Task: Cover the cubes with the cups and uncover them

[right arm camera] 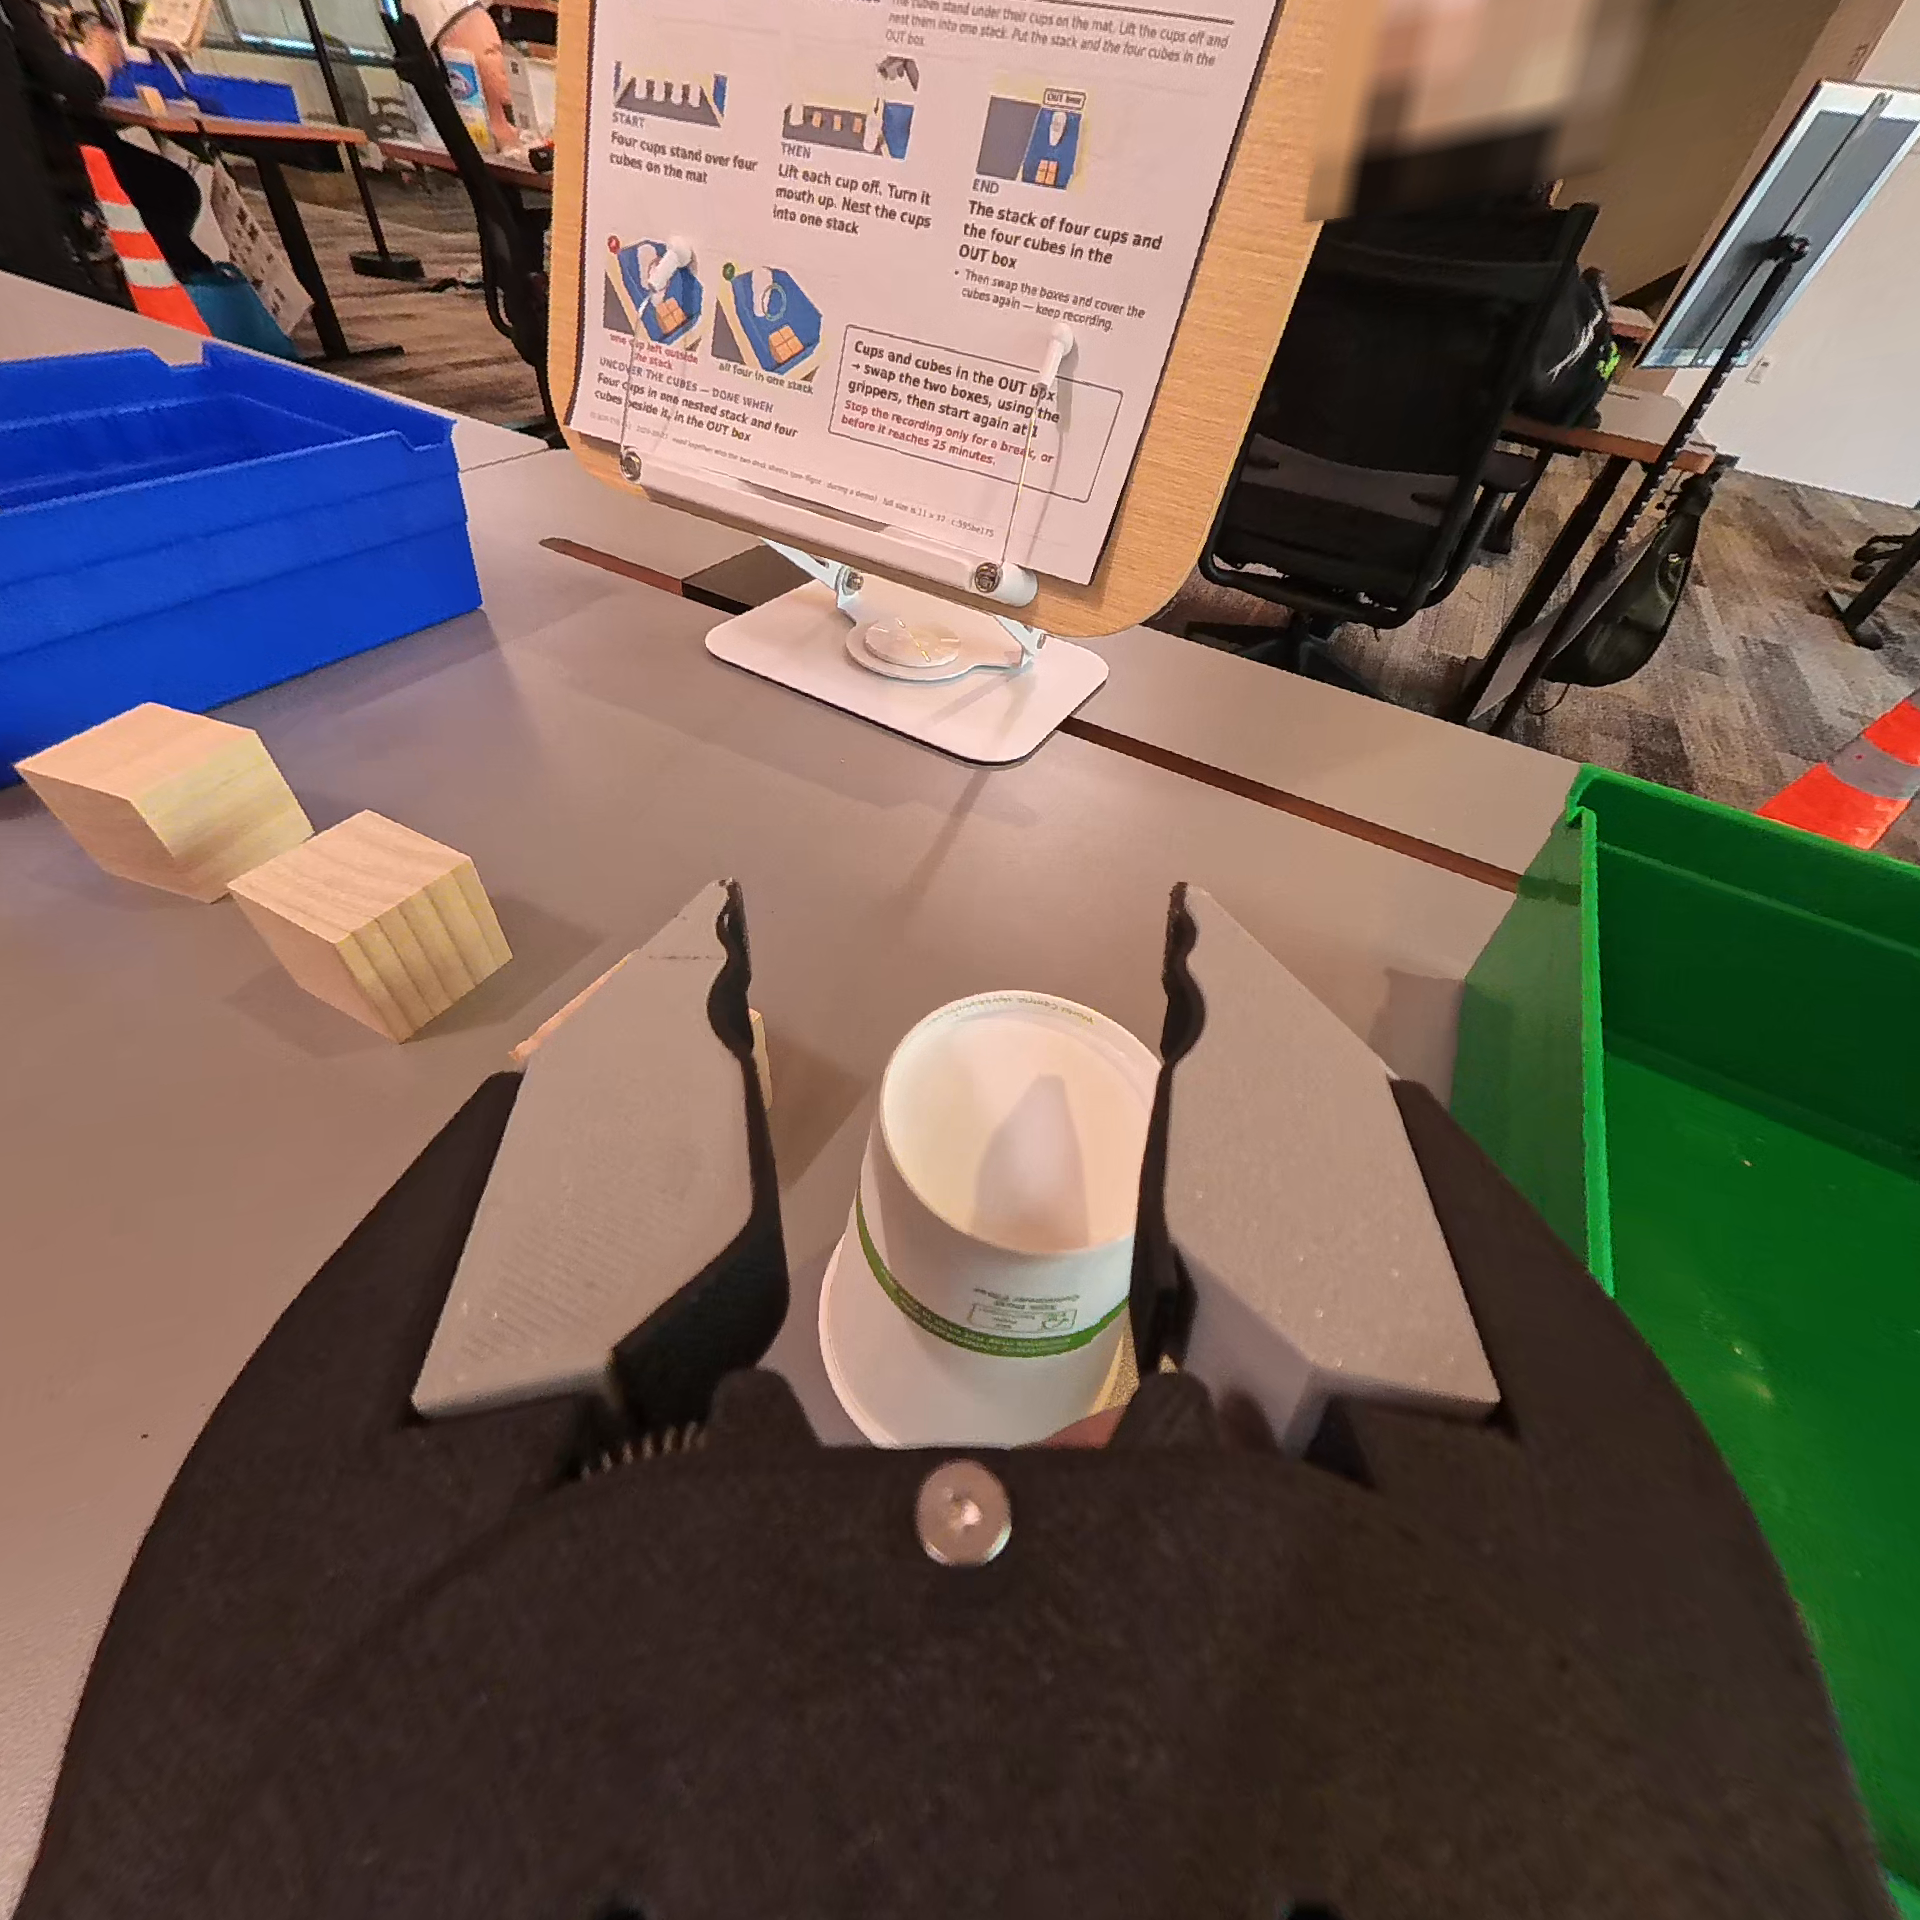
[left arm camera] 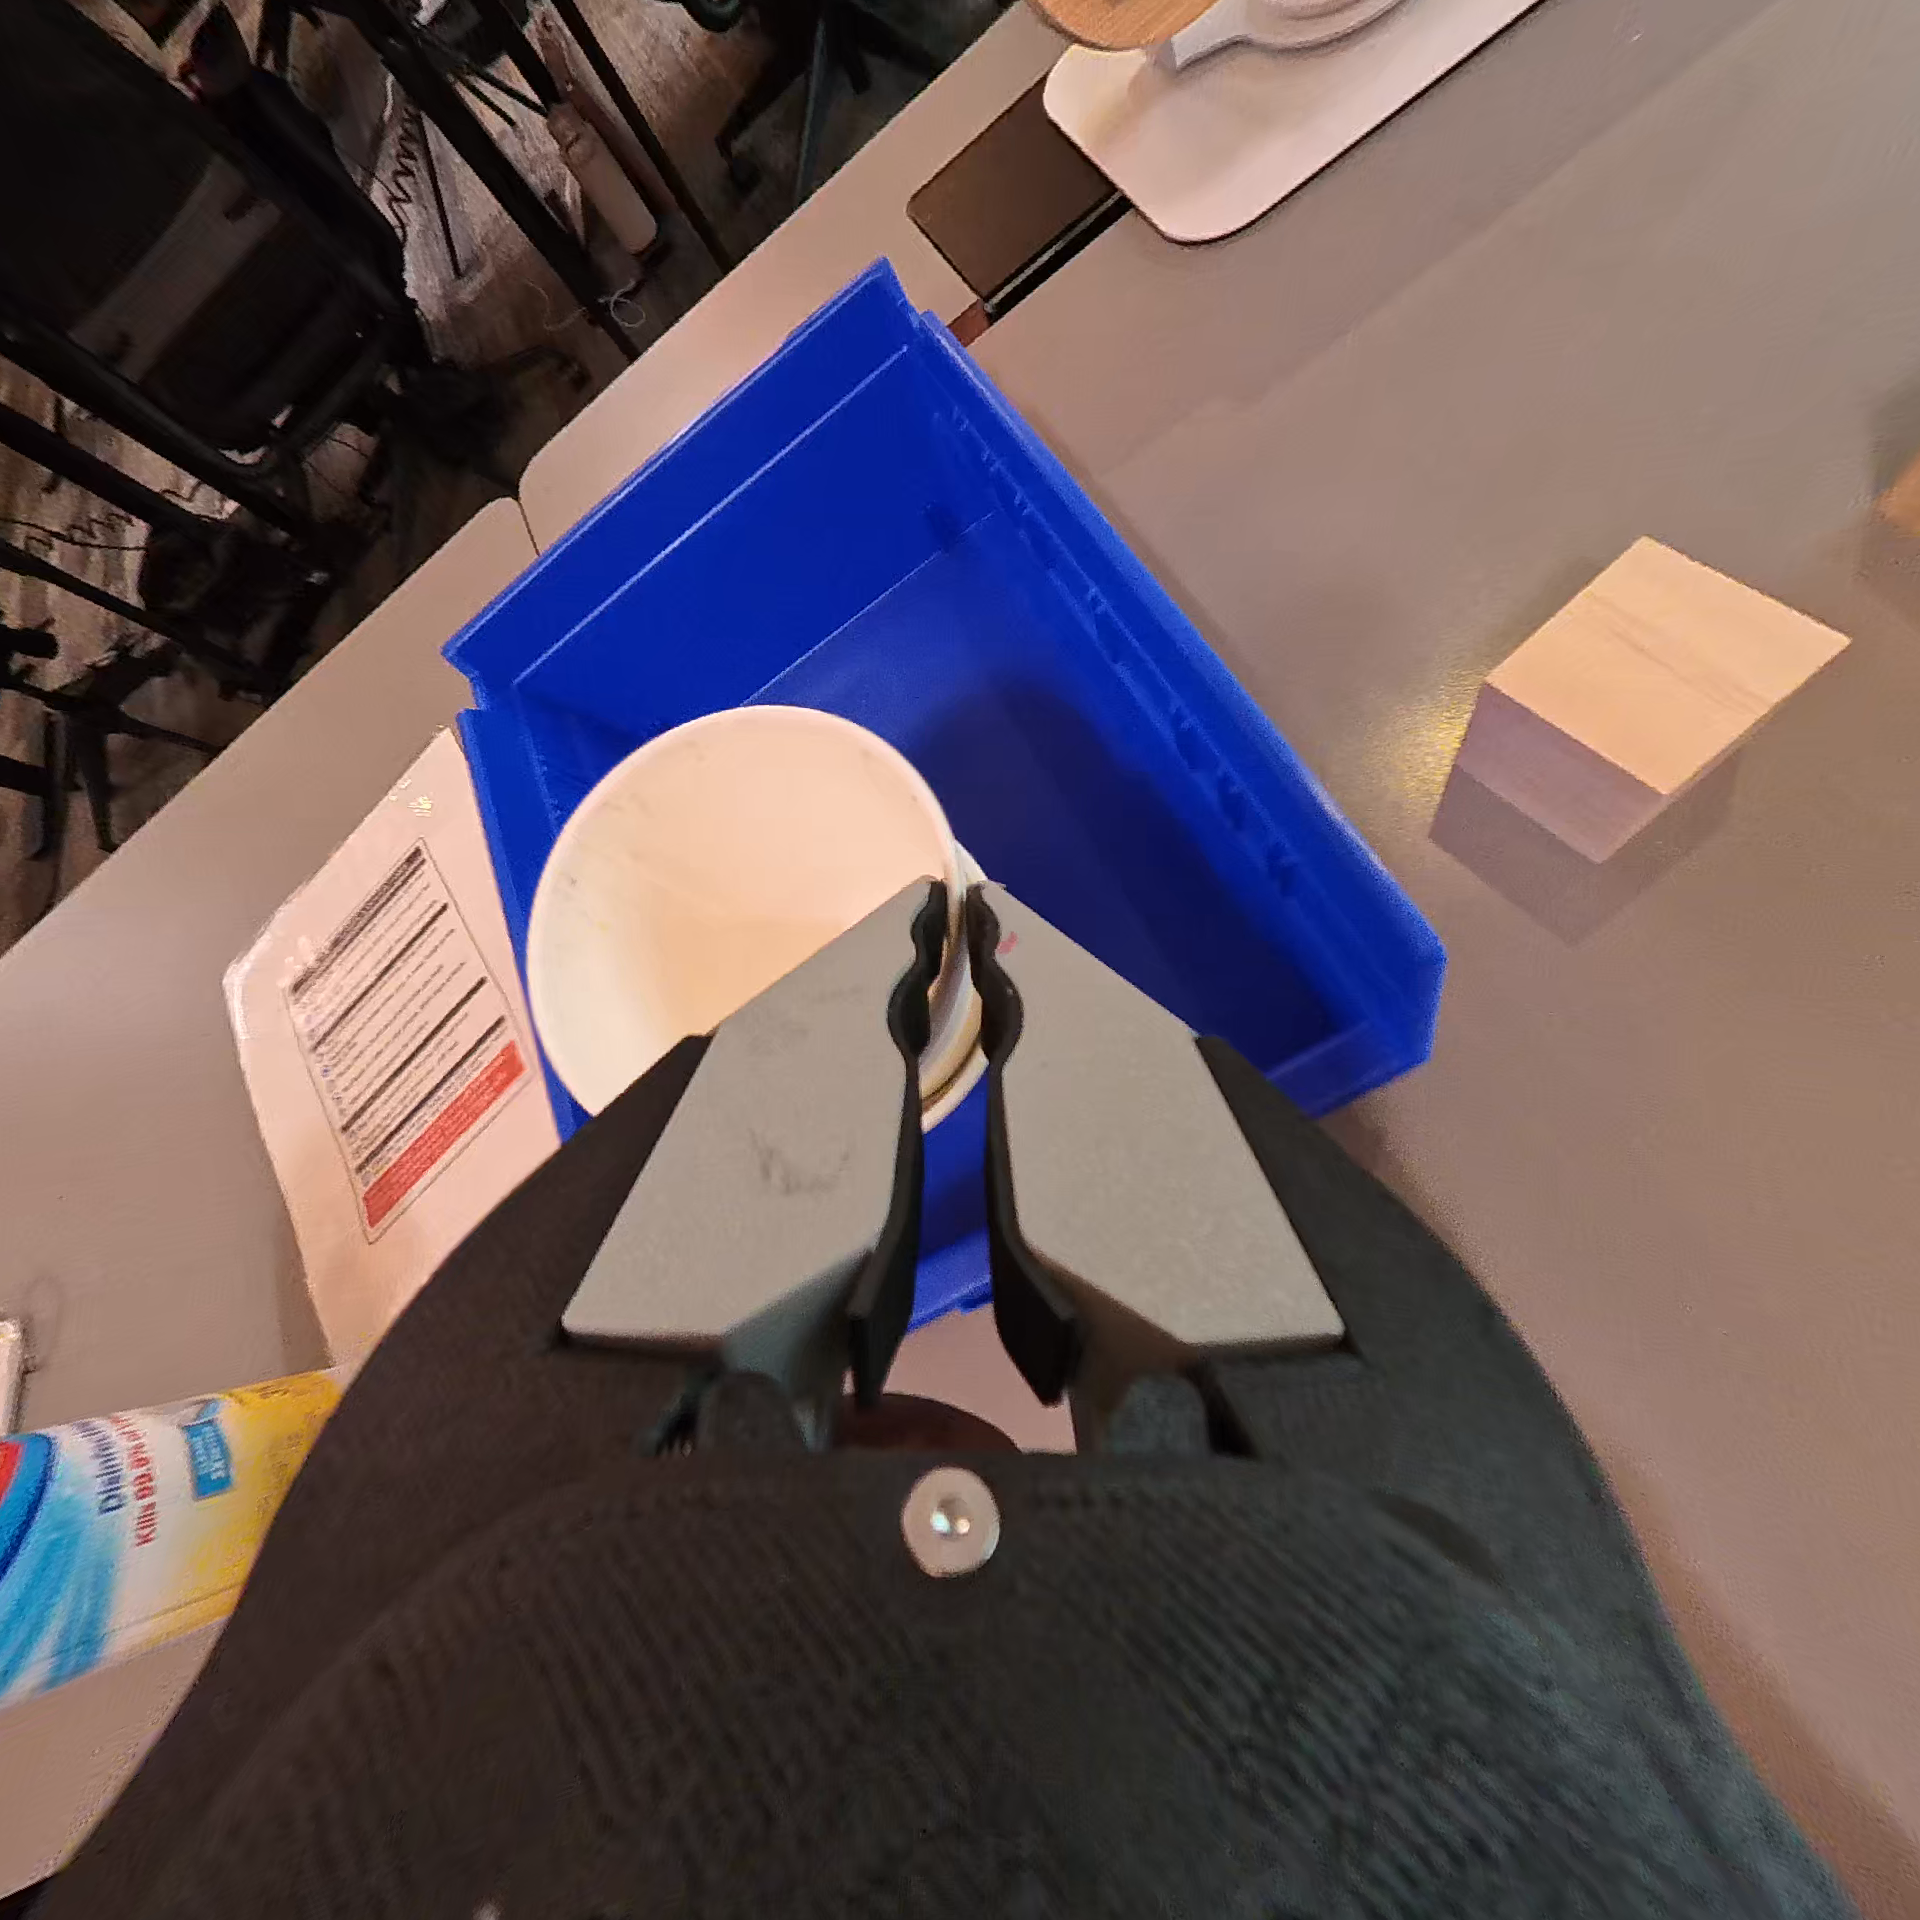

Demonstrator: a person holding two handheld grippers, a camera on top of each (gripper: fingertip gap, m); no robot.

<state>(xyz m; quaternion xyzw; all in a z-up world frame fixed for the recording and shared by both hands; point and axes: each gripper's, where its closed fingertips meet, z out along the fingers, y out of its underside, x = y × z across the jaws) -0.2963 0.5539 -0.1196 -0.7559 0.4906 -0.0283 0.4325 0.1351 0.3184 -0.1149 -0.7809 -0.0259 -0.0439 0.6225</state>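
Note:
My left gripper point(left arm camera: 956, 894) is shut on the wall of a white paper cup point(left arm camera: 727, 894), one pad inside the rim and one outside. It holds the cup, mouth towards the camera, over the blue bin point(left arm camera: 1143, 675). A wooden cube point(left arm camera: 1642, 707) lies on the grey table to the right. My right gripper point(right arm camera: 951, 894) is open around an upside-down white cup with a green band point(right arm camera: 997, 1195) that stands on the table. There is a gap at the left pad. Two wooden cubes point(right arm camera: 166, 795) point(right arm camera: 374, 920) lie to the left. A third cube point(right arm camera: 761, 1049) peeks out behind the left finger.
The blue bin point(right arm camera: 208, 540) sits at the far left, and a green bin point(right arm camera: 1766, 1143) stands close on the right. An instruction board on a white stand point(right arm camera: 904, 665) is at the table's back. A leaflet point(left arm camera: 395, 1018) and a wipes pack point(left arm camera: 125, 1496) lie left of the blue bin.

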